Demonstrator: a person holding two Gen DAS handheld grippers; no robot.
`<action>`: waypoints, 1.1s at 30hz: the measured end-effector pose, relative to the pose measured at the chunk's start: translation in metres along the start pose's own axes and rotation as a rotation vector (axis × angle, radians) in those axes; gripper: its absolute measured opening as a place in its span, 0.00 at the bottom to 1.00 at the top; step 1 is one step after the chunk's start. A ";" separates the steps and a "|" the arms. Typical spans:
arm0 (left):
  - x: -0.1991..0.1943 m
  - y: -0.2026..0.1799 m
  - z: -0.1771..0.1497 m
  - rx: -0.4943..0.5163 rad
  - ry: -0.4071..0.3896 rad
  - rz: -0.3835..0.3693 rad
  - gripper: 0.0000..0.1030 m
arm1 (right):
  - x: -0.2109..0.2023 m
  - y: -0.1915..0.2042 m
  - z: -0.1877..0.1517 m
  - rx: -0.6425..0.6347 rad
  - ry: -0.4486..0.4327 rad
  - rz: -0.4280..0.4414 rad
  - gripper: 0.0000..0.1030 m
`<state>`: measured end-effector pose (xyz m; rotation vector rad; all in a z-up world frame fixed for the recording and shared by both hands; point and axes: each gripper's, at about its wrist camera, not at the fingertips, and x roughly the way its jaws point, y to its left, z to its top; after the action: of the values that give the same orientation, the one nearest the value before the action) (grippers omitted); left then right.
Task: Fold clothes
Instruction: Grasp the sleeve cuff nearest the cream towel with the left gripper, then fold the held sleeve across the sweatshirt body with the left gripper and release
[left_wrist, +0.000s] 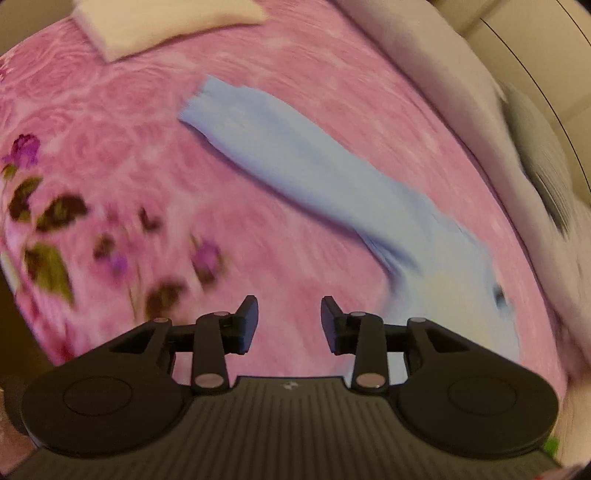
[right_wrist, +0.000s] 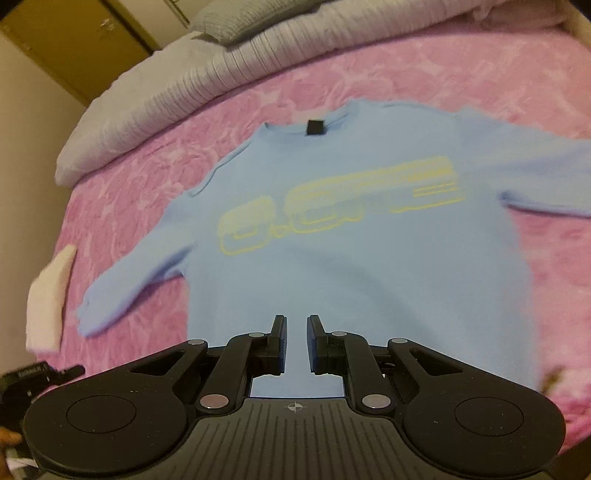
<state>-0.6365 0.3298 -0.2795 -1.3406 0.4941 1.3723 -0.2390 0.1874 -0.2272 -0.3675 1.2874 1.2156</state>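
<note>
While flat, sweater (right_wrist: 354, 236) fwd of right tool (right_wrist: 296, 341).

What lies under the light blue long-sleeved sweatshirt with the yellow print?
The light blue sweatshirt lies spread flat on a pink rose-patterned blanket, which shows all around it. Whatever is directly beneath its body is covered.

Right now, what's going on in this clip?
A person with a handheld gripper in each hand is about to fold a light blue sweatshirt spread face up on a pink floral bedspread. Neither gripper holds anything. The left gripper is open above the bedspread, beside one outstretched sleeve. The right gripper, fingers slightly apart, is above the sweatshirt's lower edge. No fold is made yet.
</note>
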 end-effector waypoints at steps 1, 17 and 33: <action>0.010 0.007 0.011 -0.032 -0.007 0.000 0.31 | 0.015 0.005 0.005 0.023 0.010 0.003 0.12; 0.115 0.081 0.108 -0.410 -0.145 -0.022 0.36 | 0.135 0.009 0.049 0.167 -0.034 -0.084 0.36; 0.023 -0.104 0.030 0.258 -0.341 -0.518 0.05 | 0.111 -0.068 0.054 0.293 -0.046 -0.056 0.36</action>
<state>-0.5533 0.3977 -0.2523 -0.9125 0.0757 1.0317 -0.1743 0.2560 -0.3323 -0.1604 1.3829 0.9653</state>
